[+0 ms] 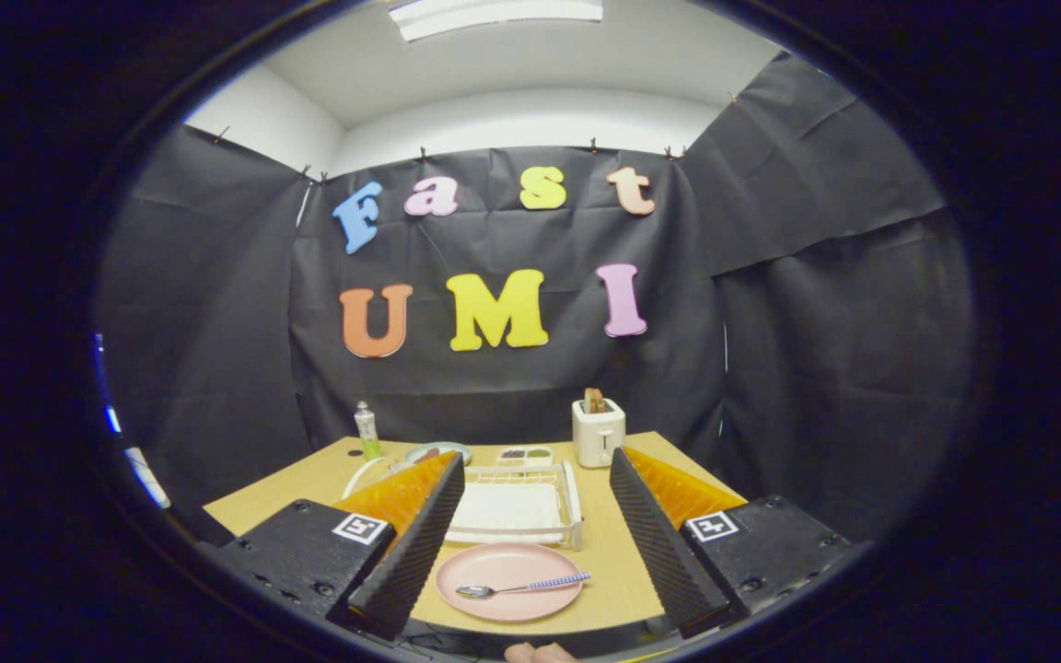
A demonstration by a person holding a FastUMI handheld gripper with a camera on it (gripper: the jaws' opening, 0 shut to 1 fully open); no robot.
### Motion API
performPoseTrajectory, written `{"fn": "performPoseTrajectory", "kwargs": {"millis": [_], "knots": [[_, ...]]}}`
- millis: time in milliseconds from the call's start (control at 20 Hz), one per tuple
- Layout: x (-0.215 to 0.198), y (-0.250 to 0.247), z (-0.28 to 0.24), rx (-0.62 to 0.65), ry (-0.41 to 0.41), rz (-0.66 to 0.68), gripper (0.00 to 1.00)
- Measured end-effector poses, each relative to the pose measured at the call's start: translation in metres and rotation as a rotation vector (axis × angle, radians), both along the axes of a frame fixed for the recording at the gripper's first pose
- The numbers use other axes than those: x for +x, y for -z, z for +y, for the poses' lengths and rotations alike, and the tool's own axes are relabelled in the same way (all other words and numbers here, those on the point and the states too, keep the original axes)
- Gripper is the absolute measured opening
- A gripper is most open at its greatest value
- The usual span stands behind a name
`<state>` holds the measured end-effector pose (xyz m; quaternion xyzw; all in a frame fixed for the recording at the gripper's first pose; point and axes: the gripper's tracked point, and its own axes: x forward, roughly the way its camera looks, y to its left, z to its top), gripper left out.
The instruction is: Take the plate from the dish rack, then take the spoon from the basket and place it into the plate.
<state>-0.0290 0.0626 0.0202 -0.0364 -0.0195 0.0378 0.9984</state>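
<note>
A pink plate (508,580) lies flat on the wooden table (609,552), near its front edge and between my two fingers. A metal spoon (521,587) with a blue-checked handle rests across the plate, bowl to the left. My gripper (530,529) is open wide, held above the table, with nothing between its ribbed black fingers (415,539). Just beyond the plate stands the white dish rack (517,508). A white basket (365,474) peeks out behind the left finger.
At the back of the table stand a white toaster (598,431) holding a slice, a small bottle (367,431), a grey dish (438,452) and a two-part condiment tray (525,454). Black cloth walls close in the table.
</note>
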Motion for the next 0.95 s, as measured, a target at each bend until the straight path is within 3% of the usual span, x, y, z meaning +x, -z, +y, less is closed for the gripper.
{"fn": "performPoseTrajectory", "kwargs": {"millis": [250, 950], "knots": [[-0.025, -0.011, -0.007, -0.003, 0.002, -0.029, 1.00], [-0.031, 0.000, -0.006, 0.014, -0.019, 0.001, 1.00]]}}
